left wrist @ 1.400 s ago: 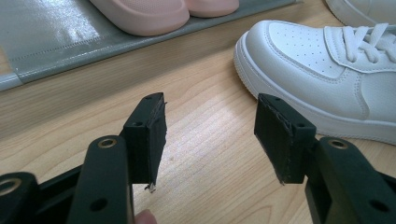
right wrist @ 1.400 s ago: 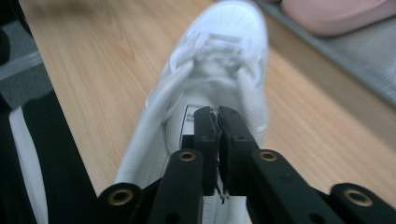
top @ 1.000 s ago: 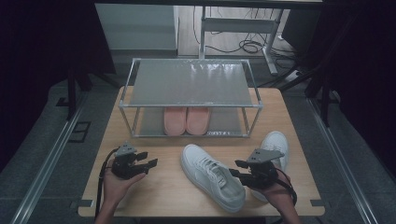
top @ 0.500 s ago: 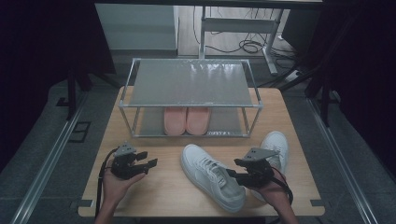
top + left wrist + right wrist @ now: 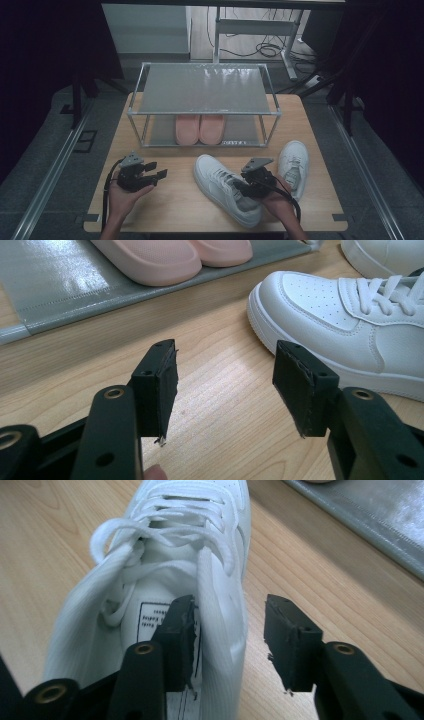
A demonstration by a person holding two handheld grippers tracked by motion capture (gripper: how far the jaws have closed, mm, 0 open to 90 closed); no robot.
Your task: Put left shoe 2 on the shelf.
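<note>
The shoe rack [image 5: 202, 92] stands at the far middle of the table [image 5: 165, 210]. Its upper shelf is bare; its lower shelf [image 5: 60, 285] holds a pair of pink slippers [image 5: 199, 129] side by side, toes toward you.

Your right gripper [image 5: 230, 645] straddles the side wall of the near white sneaker [image 5: 225, 187]: one jaw sits inside the shoe opening over the printed insole label, the other hangs outside over the bare wood. The jaws have just been closing, with the collar wall between them, but the outer pad is apart from the shoe, so the grip is not yet made. This sneaker lies at the front middle of the table, toe pointing up-left toward the rack, heel near the front edge.

The second white sneaker [image 5: 293, 162] lies just to its right, toe toward the rack, close to the right edge of the table.

Your left gripper [image 5: 225, 385] rests in your left hand [image 5: 122, 197] at the front left, jaws spread wide with nothing between them. In the left gripper view it points across bare wood toward the near sneaker's toe.

Open room: a clear strip of wood between the left gripper and the sneaker, and a band between the rack's front rail and both shoes.
</note>
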